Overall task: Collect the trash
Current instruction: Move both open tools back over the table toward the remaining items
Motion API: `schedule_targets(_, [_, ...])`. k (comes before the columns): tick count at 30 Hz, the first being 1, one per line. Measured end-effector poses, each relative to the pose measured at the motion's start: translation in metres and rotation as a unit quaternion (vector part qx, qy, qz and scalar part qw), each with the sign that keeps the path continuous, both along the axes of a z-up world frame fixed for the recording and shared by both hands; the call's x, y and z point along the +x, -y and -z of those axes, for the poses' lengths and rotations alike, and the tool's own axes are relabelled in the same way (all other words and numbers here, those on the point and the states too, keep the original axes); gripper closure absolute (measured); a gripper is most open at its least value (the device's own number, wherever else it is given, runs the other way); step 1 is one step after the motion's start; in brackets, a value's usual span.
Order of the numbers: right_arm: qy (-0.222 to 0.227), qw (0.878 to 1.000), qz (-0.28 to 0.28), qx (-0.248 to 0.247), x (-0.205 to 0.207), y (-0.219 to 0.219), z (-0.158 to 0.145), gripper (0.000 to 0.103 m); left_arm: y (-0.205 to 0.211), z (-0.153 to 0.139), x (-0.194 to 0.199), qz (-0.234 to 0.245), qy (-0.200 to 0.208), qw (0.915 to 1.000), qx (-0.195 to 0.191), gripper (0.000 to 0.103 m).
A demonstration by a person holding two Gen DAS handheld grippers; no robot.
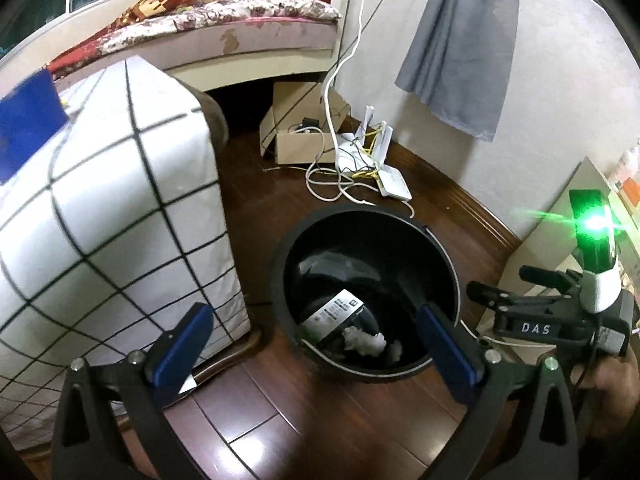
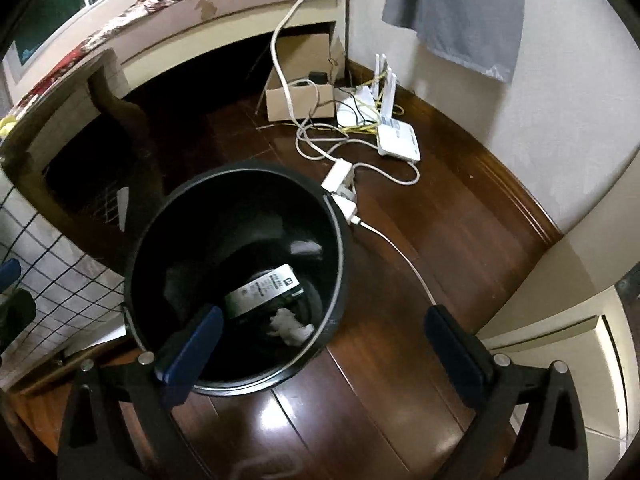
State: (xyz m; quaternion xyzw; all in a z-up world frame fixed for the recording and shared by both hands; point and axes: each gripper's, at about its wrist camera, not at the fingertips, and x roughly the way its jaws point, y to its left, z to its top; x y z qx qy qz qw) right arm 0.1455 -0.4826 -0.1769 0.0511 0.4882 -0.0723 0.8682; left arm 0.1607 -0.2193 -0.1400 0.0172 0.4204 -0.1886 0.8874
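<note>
Both sets of jaws are standing spread wide and gripping nothing: the left gripper (image 1: 314, 344) and the right gripper (image 2: 324, 340) are both hanging over the black trash bin (image 2: 338, 216). The crumpled white paper (image 2: 290, 326) and the black-and-white carton (image 2: 266, 288) are lying at the bin's bottom. Judging from this, both hands should be lifting straight clear of the bin's rim, avoiding the white cable (image 2: 404, 258) beside the bin.

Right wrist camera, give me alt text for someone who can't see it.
An open, empty right gripper hangs over a black trash bin on a dark wood floor; a black-and-white package and crumpled white paper lie inside. Beyond sit a white router, tangled cables and a cardboard box.
</note>
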Motion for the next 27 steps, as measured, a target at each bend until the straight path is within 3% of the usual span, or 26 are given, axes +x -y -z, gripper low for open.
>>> schedule_targets(14, [0.077,0.997,-0.02,0.005,-0.034,-0.056,-0.052,0.001,-0.032,-0.039,-0.019,-0.019,0.039,0.999,0.006,0.001])
schedule_targets(27, [0.11,0.992,-0.058,-0.002,-0.044,-0.113,-0.081,0.001,-0.079,-0.065,-0.033,-0.056,0.076,0.9955,-0.006,0.001])
